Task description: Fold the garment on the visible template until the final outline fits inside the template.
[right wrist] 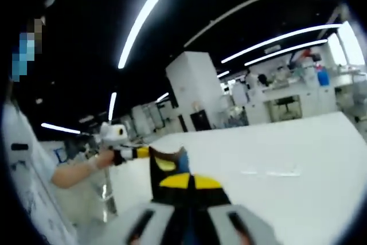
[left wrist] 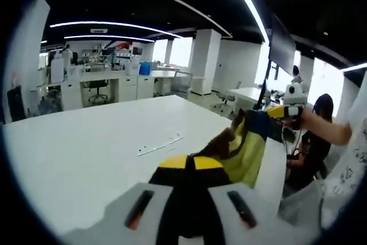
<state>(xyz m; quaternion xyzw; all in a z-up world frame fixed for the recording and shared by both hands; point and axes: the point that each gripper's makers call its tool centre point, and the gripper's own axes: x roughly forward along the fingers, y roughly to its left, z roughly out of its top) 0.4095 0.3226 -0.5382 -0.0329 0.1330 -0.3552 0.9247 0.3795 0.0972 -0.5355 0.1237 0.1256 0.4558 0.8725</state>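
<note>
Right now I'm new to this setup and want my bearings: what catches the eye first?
A yellow, black and blue garment hangs in the air, stretched between the two grippers, above the white table. The left gripper is shut on one end and the right gripper on the other.

Left gripper (left wrist: 189,199), right gripper (right wrist: 189,210): grey jaws, yellow-black tips.

Black, yellow, blue garment (left wrist: 241,147); white table (left wrist: 86,147)
</note>
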